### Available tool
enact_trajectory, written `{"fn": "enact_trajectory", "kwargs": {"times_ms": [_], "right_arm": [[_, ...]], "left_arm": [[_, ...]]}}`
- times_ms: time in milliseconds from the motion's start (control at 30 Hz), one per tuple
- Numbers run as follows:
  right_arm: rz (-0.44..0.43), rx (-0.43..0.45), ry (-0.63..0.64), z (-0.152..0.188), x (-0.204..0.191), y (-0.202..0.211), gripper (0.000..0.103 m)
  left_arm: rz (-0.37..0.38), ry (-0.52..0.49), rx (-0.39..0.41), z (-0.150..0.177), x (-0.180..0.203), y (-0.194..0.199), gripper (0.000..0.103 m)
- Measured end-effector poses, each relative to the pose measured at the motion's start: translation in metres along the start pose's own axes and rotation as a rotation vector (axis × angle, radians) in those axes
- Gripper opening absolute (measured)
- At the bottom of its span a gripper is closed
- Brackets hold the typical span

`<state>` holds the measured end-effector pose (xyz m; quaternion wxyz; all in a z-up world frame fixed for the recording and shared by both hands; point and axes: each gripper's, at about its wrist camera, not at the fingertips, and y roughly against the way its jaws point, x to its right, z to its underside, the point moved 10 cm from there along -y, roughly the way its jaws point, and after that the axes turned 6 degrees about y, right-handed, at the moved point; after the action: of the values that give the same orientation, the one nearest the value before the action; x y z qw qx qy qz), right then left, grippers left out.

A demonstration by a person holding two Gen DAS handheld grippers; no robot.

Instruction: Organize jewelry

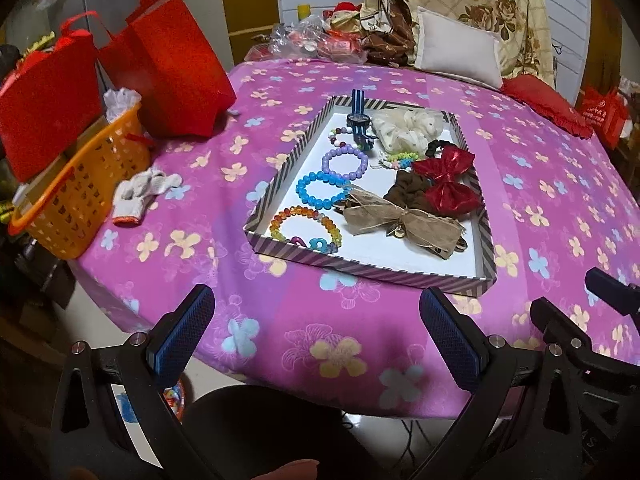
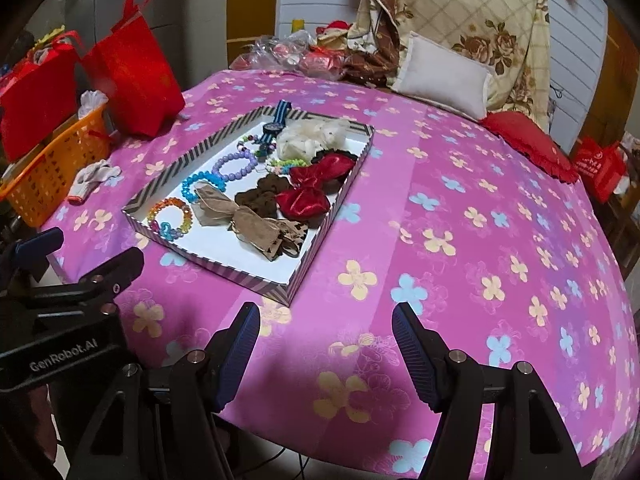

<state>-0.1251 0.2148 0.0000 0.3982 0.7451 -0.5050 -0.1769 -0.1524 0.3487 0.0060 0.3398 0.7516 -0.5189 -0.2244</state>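
While both grippers hang over the near edge of the table (image 1: 304, 320), the striped tray (image 1: 280, 162) sits ahead of them on the pink flowered tablecloth (image 2: 460, 208). The left gripper (image 1: 316, 320) has its blue ribbed pads spread wide and holds nothing; the right gripper (image 2: 326, 332) is likewise spread wide and empty. A bare strip of cloth lies between each gripper and the tray's near rim.

Inside the tray, along its left wall, four bead bracelets lie in a row: a rainbow bracelet (image 1: 306, 226) nearest the near rim, then a blue bracelet (image 1: 322, 189), a purple bracelet (image 1: 345, 162) and a mixed-colour bracelet (image 1: 343, 137). A striped-strap watch (image 1: 359, 118) leans over the far rim. Toward the tray's right wall lie a cream scrunchie (image 1: 406, 126), a shiny red bow (image 1: 446, 180), a brown scrunchie (image 1: 408, 194) and a tan mesh bow (image 1: 400, 220) with a small metal charm.

Left of the tray stand an orange slotted basket (image 1: 80, 196), a white work glove (image 1: 140, 192) and red bags (image 1: 180, 56). Beyond the tray's far rim rests a white pillow (image 1: 458, 46).

Only the right wrist view shows the broad open cloth right of the tray; each view shows the other gripper at its margin.
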Motion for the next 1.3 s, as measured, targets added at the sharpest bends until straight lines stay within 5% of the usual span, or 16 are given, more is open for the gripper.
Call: {"fn": "enact_trajectory", "kwargs": {"times_ms": [333,1300], "right_arm": [[0.003,-0.033,-0.010,-0.013,-0.007,-0.019,0.066],[0.003,-0.093,-0.025,-0.013,-0.015,-0.052,0.067]], "left_arm": [[0.067,0.026,-0.062,-0.001,0.000,-0.030,0.102],[0.108,0.008,-0.148,-0.011,0.008,-0.081,0.102]]}}
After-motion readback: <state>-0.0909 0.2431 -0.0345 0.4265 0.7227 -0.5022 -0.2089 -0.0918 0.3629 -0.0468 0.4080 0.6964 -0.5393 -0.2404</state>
